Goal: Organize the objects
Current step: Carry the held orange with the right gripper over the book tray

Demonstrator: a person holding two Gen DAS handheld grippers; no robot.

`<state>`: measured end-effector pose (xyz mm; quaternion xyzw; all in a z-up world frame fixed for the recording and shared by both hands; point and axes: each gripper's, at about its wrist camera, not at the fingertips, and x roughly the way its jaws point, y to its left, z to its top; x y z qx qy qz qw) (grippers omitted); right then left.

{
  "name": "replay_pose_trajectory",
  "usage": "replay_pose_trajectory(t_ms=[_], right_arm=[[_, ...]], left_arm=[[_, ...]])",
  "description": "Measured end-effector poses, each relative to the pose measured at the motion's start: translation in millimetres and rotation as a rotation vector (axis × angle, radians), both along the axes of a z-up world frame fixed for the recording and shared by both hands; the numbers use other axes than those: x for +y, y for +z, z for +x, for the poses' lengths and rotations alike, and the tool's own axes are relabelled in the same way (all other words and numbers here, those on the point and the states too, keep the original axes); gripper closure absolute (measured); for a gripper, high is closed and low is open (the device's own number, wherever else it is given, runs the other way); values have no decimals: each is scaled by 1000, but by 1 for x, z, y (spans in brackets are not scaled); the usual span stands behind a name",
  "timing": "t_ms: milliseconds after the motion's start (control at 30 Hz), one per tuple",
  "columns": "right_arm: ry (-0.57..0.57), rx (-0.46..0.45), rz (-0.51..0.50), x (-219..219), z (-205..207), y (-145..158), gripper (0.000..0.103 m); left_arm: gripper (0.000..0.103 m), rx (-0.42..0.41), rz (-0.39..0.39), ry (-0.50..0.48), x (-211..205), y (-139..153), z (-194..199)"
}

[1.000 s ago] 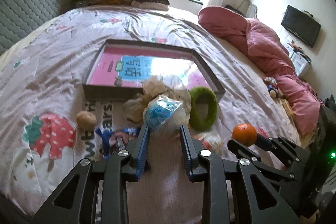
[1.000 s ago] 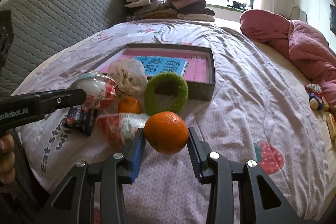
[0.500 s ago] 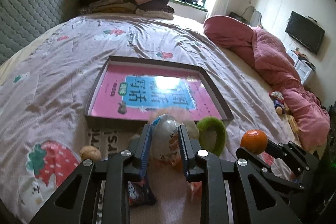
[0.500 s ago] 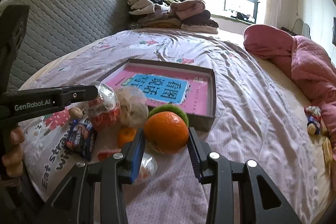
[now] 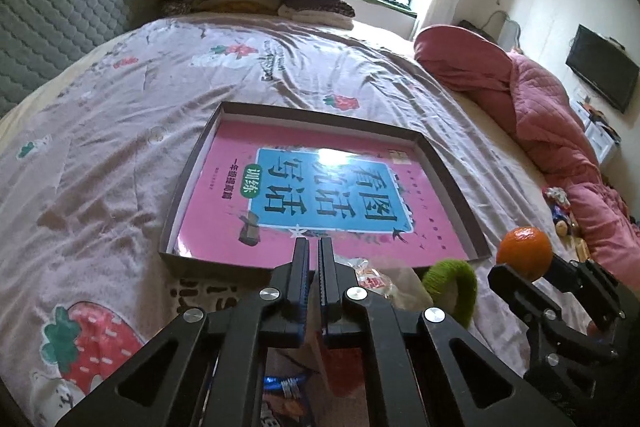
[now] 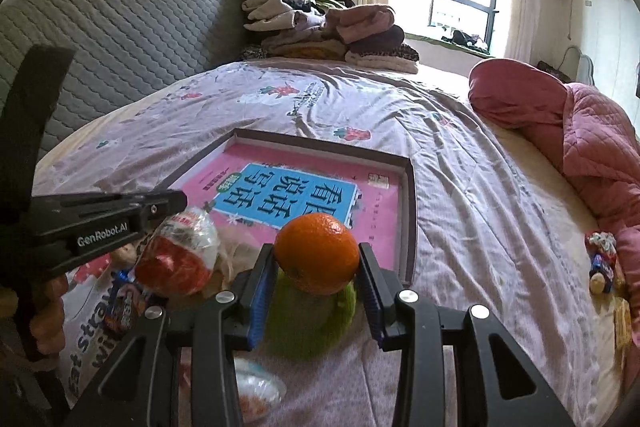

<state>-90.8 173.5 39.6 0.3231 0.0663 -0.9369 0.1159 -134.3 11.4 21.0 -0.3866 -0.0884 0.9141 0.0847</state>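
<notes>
The orange (image 6: 316, 253) is in the right gripper (image 6: 316, 267). The two blue pads press its sides, so the jaws stand partly open around the fruit, and it is held above the bed, in front of the near wall of the tray (image 6: 412, 211). Directly under it in the right wrist view lies a fuzzy green ring (image 6: 312, 319) on the bedspread (image 6: 480, 227).

The left gripper (image 5: 314, 243) has just been closing its jaws and now they stand together, with only a thin slit between the fingers. From the right wrist view it seems to pinch the top of the clear wrap of a red and white snack bag (image 6: 180, 255), which hangs under its tip; the contact itself I cannot see well. A hand (image 6: 48, 315) holds this gripper at the left edge.

Near the bag lie a whitish plastic bag (image 6: 236, 251) and a small blue and red packet (image 6: 124, 311). The tray is shallow and brown, and a pink book (image 6: 380, 223) lies flat inside. Farther away are a pile of folded clothes (image 6: 320, 31) at the headboard and a pink quilt (image 6: 592, 147) on the right.
</notes>
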Motion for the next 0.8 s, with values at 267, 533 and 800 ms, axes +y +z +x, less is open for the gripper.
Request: replay_pose_trajectory(t_ms=[267, 533, 800], right_arm=[[1, -7, 4, -1, -13, -2, 63], [0, -21, 4, 0, -23, -6, 63], [-11, -42, 10, 2, -46, -10, 63]], left_arm=[[100, -6, -9, 15, 6, -8, -19], [100, 13, -33, 36, 16, -14, -42], [99, -6, -31, 44, 16, -24, -58]])
